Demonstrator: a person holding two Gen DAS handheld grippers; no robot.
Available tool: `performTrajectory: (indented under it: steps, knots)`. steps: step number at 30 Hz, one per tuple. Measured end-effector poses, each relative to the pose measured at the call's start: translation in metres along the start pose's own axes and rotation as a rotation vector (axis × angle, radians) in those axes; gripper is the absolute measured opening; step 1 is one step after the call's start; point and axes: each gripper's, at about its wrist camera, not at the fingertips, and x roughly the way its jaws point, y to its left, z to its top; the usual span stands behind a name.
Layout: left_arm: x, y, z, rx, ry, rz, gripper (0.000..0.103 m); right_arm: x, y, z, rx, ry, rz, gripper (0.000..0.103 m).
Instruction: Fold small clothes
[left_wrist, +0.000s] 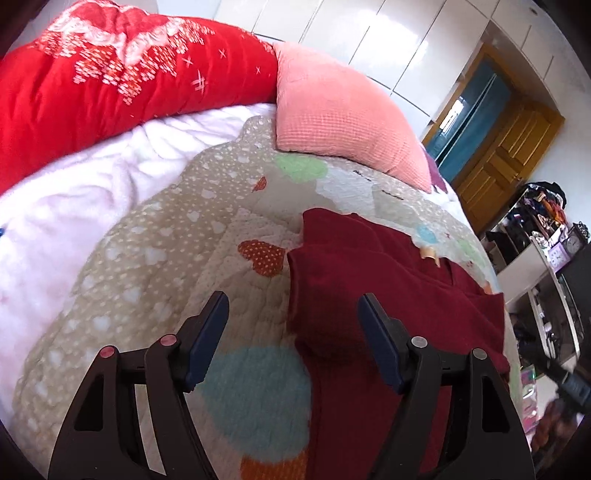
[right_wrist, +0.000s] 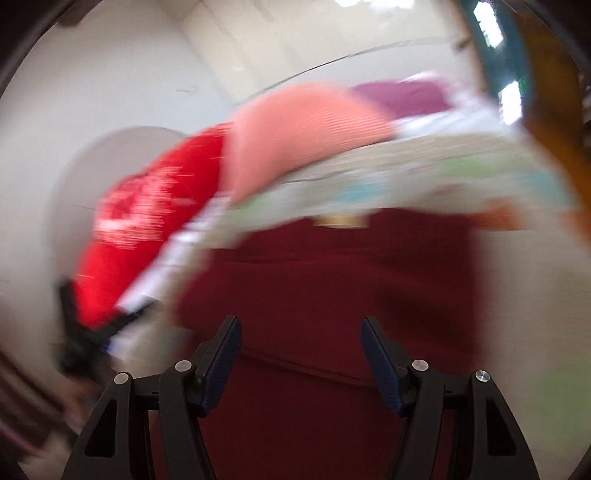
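My left gripper (left_wrist: 293, 325) hangs above the bed with its jaws spread wide and nothing between them; its right finger is over the left edge of the dark red garment (left_wrist: 388, 295), its left finger over the bare quilt (left_wrist: 166, 258). My right gripper (right_wrist: 301, 347) is just as wide apart and empty, hovering over the same dark red garment (right_wrist: 325, 295), which fills the space ahead of both fingers. That view is heavily smeared, so fine detail is lost there.

I can read no brand or writing. A small pale tag (left_wrist: 430, 254) sits at the garment's far edge, too small to make out; it shows as a blurred pale patch (right_wrist: 340, 220) from the right wrist.

The garment is plain maroon knit, lying flat on the quilt's right side with layers overlapping, a straight folded edge on its left and a few shallow creases.

The quilt is beige with white dots, hearts and pastel patches. Beyond it lie a white fleecy blanket (left_wrist: 92, 192), a salmon waffle-textured pillow (left_wrist: 332, 114) and a red floral comforter (left_wrist: 92, 85). Further off stand white glossy wardrobe doors (left_wrist: 388, 40), a wooden door (left_wrist: 513, 155) and a cluttered shelf (left_wrist: 543, 236). My left gripper appears, blurred, at the left of the right wrist view (right_wrist: 85, 332).
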Motion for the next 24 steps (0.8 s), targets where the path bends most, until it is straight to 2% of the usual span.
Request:
performTrajectory:
  steps: [1,4,6,8,10,12,13,15,16,17,20,22,24]
  knots:
    - [0.008,0.000,0.003,-0.009,0.015,0.001,0.073,-0.009,-0.015,-0.007,0.005,-0.002,-0.071,0.065]
    - [0.028,0.000,0.009,-0.069,0.044,-0.024,0.072,-0.008,-0.045,-0.019,0.047,0.046,-0.155,0.065]
    - [0.037,-0.002,0.012,-0.093,0.055,-0.033,0.054,-0.001,-0.055,-0.022,0.075,0.051,-0.143,0.064]
    - [0.042,-0.007,0.016,-0.087,0.071,-0.037,0.042,0.010,-0.064,-0.019,0.131,0.030,-0.122,0.064]
    - [0.042,-0.017,0.019,-0.052,0.062,-0.022,0.039,0.014,-0.071,-0.011,0.170,0.022,-0.120,0.064]
    - [0.041,-0.028,0.021,-0.008,0.050,-0.010,0.028,0.031,-0.075,0.002,0.179,0.028,-0.135,0.064]
    - [0.041,-0.031,0.022,0.010,0.050,-0.007,0.026,0.040,-0.074,0.007,0.175,0.034,-0.154,0.064]
    - [0.042,-0.039,0.024,0.042,0.047,-0.001,0.017,0.054,-0.076,0.018,0.152,0.029,-0.169,0.047]
    - [0.042,-0.042,0.025,0.049,0.050,-0.005,0.015,0.059,-0.076,0.020,0.138,0.032,-0.170,0.030]
    - [0.041,-0.045,0.027,0.056,0.054,-0.015,0.015,0.060,-0.075,0.022,0.126,0.032,-0.185,0.020]
    - [0.031,-0.059,0.033,0.106,0.026,-0.043,0.015,0.043,-0.078,0.029,0.117,-0.037,-0.161,0.016]
    - [0.032,-0.068,0.031,0.151,0.004,-0.008,0.015,0.033,-0.076,0.031,0.085,-0.075,-0.206,0.016]
    - [0.050,-0.067,0.023,0.163,0.056,0.052,0.015,0.039,-0.080,0.029,0.075,-0.053,-0.255,0.016]
